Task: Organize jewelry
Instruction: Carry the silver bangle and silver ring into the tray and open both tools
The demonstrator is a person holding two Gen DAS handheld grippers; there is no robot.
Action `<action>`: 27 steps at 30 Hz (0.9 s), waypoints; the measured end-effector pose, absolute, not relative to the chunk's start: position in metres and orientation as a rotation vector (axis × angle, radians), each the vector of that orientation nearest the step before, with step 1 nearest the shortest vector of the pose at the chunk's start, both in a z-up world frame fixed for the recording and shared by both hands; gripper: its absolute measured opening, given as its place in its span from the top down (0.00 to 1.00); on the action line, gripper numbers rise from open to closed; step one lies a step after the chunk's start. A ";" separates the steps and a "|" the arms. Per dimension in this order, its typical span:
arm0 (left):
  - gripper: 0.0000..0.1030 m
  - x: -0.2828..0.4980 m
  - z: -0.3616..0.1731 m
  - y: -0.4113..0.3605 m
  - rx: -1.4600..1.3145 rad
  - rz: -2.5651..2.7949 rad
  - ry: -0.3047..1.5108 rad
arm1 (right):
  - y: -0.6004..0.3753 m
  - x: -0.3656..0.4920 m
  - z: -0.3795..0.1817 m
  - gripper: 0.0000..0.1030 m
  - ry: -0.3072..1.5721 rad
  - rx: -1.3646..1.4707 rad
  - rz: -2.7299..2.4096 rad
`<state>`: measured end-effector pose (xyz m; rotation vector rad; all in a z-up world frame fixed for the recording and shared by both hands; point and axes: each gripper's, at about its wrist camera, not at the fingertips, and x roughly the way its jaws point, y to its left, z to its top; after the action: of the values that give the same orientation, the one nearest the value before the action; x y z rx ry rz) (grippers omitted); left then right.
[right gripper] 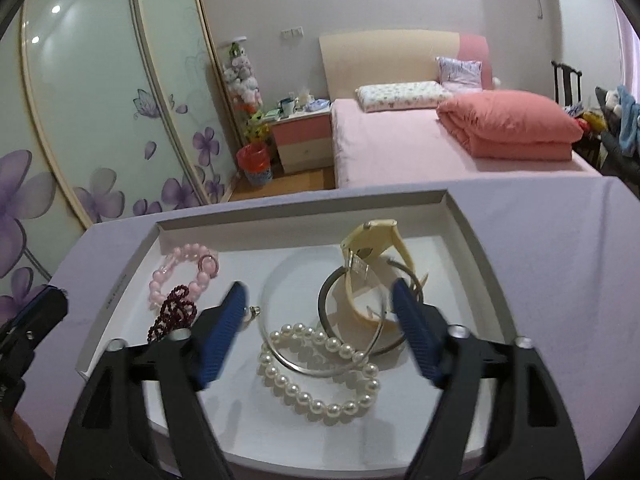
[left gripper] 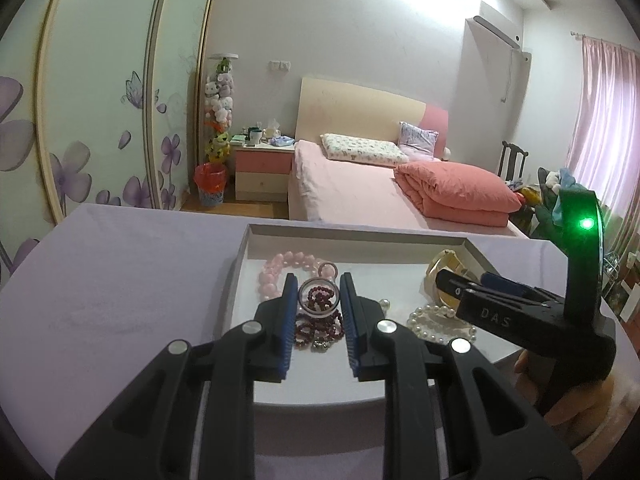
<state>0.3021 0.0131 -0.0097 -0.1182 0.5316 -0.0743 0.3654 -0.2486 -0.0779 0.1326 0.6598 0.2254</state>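
Note:
A white tray (right gripper: pixel 120 280) on the lavender table holds a pink bead bracelet (right gripper: pixel 188 272), a dark red bead bracelet (right gripper: pixel 176 312), a pearl bracelet (right gripper: pixel 320 376), silver bangles (right gripper: pixel 332 300) and a cream watch (right gripper: pixel 372 248). My right gripper (right gripper: pixel 320 296) hangs open and wide over the bangles and watch, touching nothing. In the left wrist view my left gripper (left gripper: pixel 319 296) is shut on a small clear ring (left gripper: pixel 308 307), above the dark red beads (left gripper: pixel 320 330) and beside the pink beads (left gripper: pixel 280 272). The right gripper (left gripper: pixel 466 280) reaches in over the watch (left gripper: pixel 440 266).
The lavender-covered table (left gripper: pixel 120 280) extends left of the tray and beyond its right rim. A hand (left gripper: pixel 528 364) grips the right tool. Behind are a pink bed (right gripper: pixel 400 148), a nightstand (right gripper: pixel 304 136) and flowered wardrobe doors (right gripper: pixel 100 120).

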 end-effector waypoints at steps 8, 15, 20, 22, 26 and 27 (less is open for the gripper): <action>0.79 0.324 -0.016 0.007 -0.116 -0.093 0.558 | -0.277 0.337 -0.061 0.18 0.584 0.112 0.190; 0.79 0.346 -0.025 -0.006 -0.090 -0.090 0.581 | -0.285 0.317 -0.052 0.17 0.479 0.077 0.169; 0.79 0.361 -0.033 -0.013 -0.086 -0.076 0.604 | -0.283 0.319 -0.052 0.16 0.463 0.061 0.183; 0.77 0.365 -0.036 -0.016 -0.088 -0.072 0.612 | -0.285 0.321 -0.054 0.16 0.472 0.065 0.188; 0.63 0.367 -0.040 -0.017 -0.098 -0.070 0.620 | -0.288 0.321 -0.055 0.16 0.478 0.064 0.191; 0.60 0.366 -0.040 -0.016 -0.101 -0.072 0.620 | -0.288 0.320 -0.055 0.16 0.477 0.064 0.191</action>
<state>0.3663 -0.0165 -0.0403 -0.1005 0.6197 -0.0718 0.3205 -0.2876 -0.0553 0.0639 0.4768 0.1906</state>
